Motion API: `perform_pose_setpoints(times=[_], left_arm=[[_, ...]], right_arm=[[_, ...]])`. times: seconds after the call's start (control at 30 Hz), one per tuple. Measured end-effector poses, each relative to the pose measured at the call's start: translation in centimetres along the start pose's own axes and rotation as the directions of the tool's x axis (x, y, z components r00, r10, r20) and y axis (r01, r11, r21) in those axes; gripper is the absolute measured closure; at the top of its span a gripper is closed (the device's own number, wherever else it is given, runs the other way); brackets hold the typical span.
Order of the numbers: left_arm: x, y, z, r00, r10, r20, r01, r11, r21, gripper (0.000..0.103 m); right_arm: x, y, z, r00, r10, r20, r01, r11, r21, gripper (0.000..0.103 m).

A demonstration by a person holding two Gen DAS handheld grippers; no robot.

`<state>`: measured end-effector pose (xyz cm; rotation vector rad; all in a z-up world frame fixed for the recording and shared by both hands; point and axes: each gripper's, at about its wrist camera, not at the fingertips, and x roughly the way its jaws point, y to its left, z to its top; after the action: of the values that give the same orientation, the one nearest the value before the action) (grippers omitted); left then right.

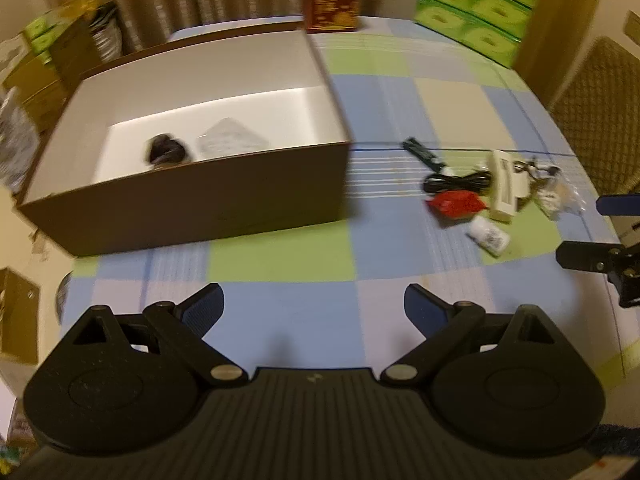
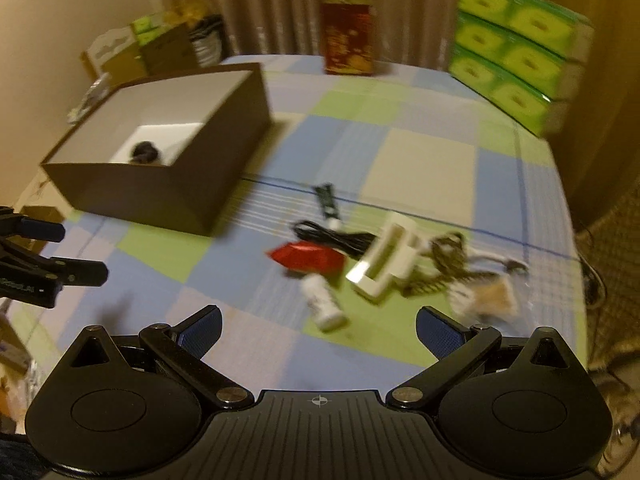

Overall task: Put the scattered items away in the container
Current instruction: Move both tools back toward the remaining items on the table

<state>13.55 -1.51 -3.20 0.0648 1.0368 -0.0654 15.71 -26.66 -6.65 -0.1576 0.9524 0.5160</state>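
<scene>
Hovering with jaws spread wide and holding nothing, the right gripper had the white tube just ahead of its fingers, long axis running away and leftward. Beyond lay the red packet, cream holder, black cable and dark stick, all awaiting pickup. The left gripper was likewise spread and empty. Farther left, the box held only a dark object and clear bag; tidying looked barely begun.

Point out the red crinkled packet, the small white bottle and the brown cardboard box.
Red crinkled packet (image 2: 306, 257), right wrist view, middle of its top face.
Small white bottle (image 2: 324, 300), right wrist view, middle of its body.
Brown cardboard box (image 1: 208, 204), left wrist view, near outer wall.
</scene>
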Motion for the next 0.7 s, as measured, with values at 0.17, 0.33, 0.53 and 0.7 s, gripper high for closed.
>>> perform_pose_setpoints(times=[0.17, 0.33, 0.53, 0.7], left_arm=[[1.4, -2.5, 0.7, 0.998, -0.062, 0.001, 0.061, 0.996, 0.066, 0.008], [2.6, -5.0, 1.4, 0.993, -0.114, 0.017, 0.111, 0.984, 0.137, 0.01], [4.5, -7.9, 2.4, 0.989, -0.15, 0.02, 0.142, 0.967, 0.21, 0.015], [6.3, -9.6, 3.4, 0.985, -0.171, -0.001, 0.167, 0.961, 0.22, 0.019]], right_arm=[[0.0, -2.7, -1.5, 0.998, -0.061, -0.008, 0.061, 0.998, 0.035, 0.003], [0.0, -5.4, -2.5, 0.995, -0.103, -0.007, 0.104, 0.989, 0.102, 0.003], [0.3, -8.2, -3.6, 0.991, -0.132, -0.035, 0.136, 0.979, 0.154, 0.003], [0.7, -10.4, -4.0, 0.989, -0.143, -0.042, 0.149, 0.97, 0.192, 0.003]])
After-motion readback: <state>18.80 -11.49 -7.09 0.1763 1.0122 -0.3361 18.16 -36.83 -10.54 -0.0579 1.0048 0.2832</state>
